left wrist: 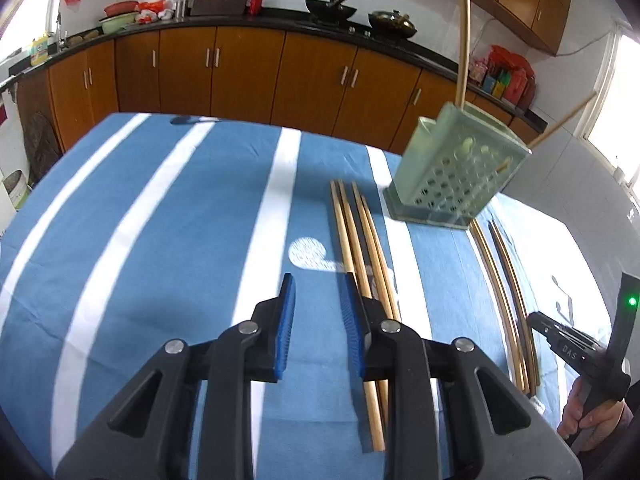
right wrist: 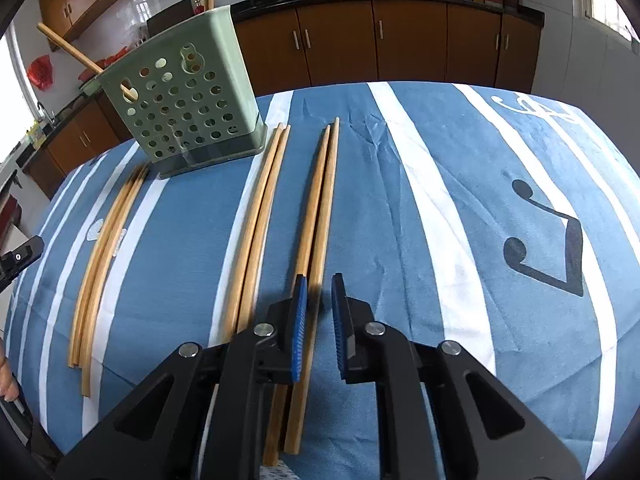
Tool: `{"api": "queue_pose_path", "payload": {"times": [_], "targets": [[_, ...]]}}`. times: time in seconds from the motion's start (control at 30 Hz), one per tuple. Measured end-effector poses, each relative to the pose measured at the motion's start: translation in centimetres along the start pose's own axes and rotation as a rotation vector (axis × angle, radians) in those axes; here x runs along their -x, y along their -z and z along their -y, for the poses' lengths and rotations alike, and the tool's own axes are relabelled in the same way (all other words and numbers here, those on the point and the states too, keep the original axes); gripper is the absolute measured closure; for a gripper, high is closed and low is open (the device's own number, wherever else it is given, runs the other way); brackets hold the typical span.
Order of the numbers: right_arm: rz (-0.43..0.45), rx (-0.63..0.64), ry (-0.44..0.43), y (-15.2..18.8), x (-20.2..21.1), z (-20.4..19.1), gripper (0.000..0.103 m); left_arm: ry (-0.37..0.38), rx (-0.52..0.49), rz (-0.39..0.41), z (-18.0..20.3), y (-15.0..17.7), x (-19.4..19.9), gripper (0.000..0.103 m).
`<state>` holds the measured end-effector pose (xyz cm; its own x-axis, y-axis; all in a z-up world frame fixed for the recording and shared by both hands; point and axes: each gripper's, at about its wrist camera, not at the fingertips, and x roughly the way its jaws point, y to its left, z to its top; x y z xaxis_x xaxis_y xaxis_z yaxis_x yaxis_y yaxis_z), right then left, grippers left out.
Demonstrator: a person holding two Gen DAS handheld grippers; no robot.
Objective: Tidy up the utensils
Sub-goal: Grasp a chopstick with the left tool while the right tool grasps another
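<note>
Hovering low over the table [left wrist: 160, 240], I hold my left claw [left wrist: 318, 280] released, its blue pads apart with only the blue-and-white striped cloth showing between them. A bundle of four wooden chopsticks [left wrist: 360, 240] lies on the cloth just to the right of that claw, running away from me and passing beneath its right finger. None of them sits between the pads.

My right claw [right wrist: 319, 280] is nearly clenched, with only a narrow slit left between its pads. It sits over the rightmost pair of chopsticks [right wrist: 320, 200], and one stick of that pair shows through the slit. I cannot tell whether the pads actually press on it. A middle pair [right wrist: 260, 220] lies flat just to the left of it.

The green perforated holder [right wrist: 188, 112] stands upright at the far side of the table, near the far tips of the chopsticks. Two chopsticks already stand in it: one rises nearly straight up [left wrist: 464, 32] and the other leans out sideways [left wrist: 568, 120]. Behind the table run brown kitchen cabinets [left wrist: 248, 72] under a dark worktop with woks on it.
</note>
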<state>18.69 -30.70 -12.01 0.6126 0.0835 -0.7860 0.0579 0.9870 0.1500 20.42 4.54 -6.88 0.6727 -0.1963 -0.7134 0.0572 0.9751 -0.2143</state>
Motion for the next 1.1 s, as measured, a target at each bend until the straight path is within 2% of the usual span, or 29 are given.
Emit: {"api": "queue_pose_path", "payload": {"times": [0.2, 0.3, 0.4, 0.47, 0.67, 0.8, 0.93, 1.1], "targets": [[0.02, -0.038, 0.096, -0.5, 0.1, 1.8, 0.095, 0.034, -0.014, -0.056, 1.1, 1.1, -1.4, 0.078], [0.021, -0.086, 0.087, -0.6, 0.2, 3.0, 0.096, 0.051, -0.029, -0.086, 1.7, 1.9, -2.1, 0.08], [0.023, -0.079, 0.086, -0.5, 0.3, 3.0, 0.096, 0.066, -0.057, -0.122, 2.5, 2.6, -2.9, 0.087], [0.024, -0.075, 0.087, -0.6, 0.3, 2.9, 0.096, 0.065, -0.077, -0.142, 3.0, 3.1, -3.4, 0.089], [0.024, -0.077, 0.082, -0.6, 0.3, 3.0, 0.095, 0.029, -0.095, -0.149, 3.3, 3.2, -3.9, 0.094], [0.024, -0.076, 0.083, -0.6, 0.3, 3.0, 0.095, 0.017, -0.092, -0.145, 3.1, 3.1, -3.9, 0.094], [0.024, -0.059, 0.086, -0.7, 0.3, 2.9, 0.095, -0.035, -0.117, -0.13, 3.2, 2.8, -4.2, 0.095], [0.028, -0.057, 0.094, -1.4, 0.0, 3.2, 0.095, -0.096, -0.048, -0.111, 0.3, 0.4, -5.4, 0.095]]}}
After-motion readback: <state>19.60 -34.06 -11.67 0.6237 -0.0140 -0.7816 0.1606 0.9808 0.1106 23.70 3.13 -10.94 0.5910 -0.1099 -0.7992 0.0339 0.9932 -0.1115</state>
